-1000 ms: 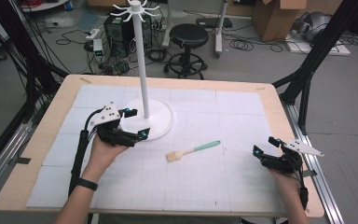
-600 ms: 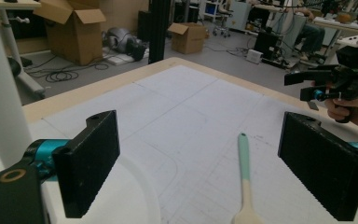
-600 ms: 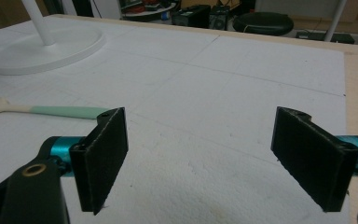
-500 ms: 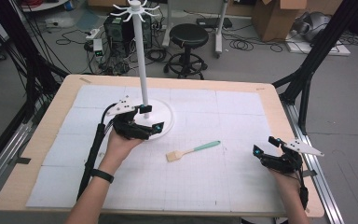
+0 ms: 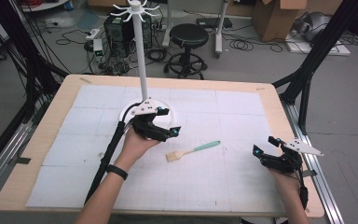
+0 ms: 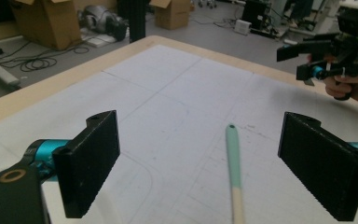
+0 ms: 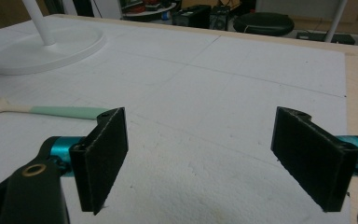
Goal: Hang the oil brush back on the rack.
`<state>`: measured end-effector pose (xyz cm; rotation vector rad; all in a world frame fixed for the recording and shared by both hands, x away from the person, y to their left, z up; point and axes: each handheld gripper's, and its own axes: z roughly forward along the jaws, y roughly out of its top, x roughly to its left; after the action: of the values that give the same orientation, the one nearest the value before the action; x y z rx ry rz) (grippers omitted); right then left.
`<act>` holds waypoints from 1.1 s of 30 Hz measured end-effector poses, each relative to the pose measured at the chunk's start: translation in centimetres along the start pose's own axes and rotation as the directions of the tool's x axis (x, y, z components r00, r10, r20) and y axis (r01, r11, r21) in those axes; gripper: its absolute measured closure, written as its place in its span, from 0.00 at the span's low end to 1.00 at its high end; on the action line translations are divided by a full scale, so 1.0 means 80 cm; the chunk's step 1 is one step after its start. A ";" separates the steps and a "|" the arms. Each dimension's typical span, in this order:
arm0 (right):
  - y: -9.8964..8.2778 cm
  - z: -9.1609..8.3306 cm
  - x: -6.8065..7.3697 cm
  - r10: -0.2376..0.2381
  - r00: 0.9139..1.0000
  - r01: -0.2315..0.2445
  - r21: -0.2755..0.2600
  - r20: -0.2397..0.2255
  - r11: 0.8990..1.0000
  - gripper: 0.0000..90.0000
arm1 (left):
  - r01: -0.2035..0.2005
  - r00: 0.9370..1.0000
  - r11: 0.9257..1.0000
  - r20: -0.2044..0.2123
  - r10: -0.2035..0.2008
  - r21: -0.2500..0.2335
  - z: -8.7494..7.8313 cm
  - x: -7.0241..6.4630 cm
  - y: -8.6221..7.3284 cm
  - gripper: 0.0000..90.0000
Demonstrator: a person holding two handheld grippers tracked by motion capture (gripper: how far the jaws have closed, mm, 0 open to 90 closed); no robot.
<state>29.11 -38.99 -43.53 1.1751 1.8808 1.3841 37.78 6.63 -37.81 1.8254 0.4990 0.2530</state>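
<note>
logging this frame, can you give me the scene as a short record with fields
left gripper: open, held above the mat just right of the stand's base, jaws pointed along the brush handle
right gripper: open, holding nothing, near the table's right edge
brush: flat on the mat between the grippers, green handle, pale head, untouched
stand: white pole with hooks on top, round base on the mat
table: wooden, covered by a white mat

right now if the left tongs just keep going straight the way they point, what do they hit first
Probably the brush: its mint green handle lies between the open jaws of the left tongs, running straight ahead. Beyond it is bare white mat, then the right tongs farther off. Depth is hard to judge.
</note>
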 end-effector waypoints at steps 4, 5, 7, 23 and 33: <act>0.000 0.000 0.000 -0.001 1.000 0.001 0.000 0.000 1.000 0.20 | -0.024 0.999 0.999 0.022 0.023 0.038 0.020 -0.009 -0.003 0.15; 0.000 0.000 0.000 0.000 1.000 0.000 0.001 0.000 1.000 0.20 | -0.030 0.999 0.998 0.028 0.029 0.049 0.025 -0.011 -0.004 0.15; 0.000 0.000 0.000 0.000 1.000 0.000 0.001 0.000 1.000 0.20 | -0.038 0.999 0.996 0.037 0.035 0.081 0.034 -0.014 -0.007 0.15; 0.000 0.000 0.001 0.004 1.000 -0.004 0.008 -0.003 1.000 0.20 | -0.100 0.994 0.959 0.076 0.083 0.265 0.090 -0.036 -0.036 0.23; 0.000 0.000 -0.001 0.006 1.000 -0.006 0.004 0.001 1.000 0.20 | -0.162 0.986 0.925 0.097 0.137 0.343 0.109 -0.051 -0.047 0.47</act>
<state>29.11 -39.06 -43.55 1.1842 1.8819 1.3824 37.00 -1.80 -43.72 2.2180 0.3704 0.2107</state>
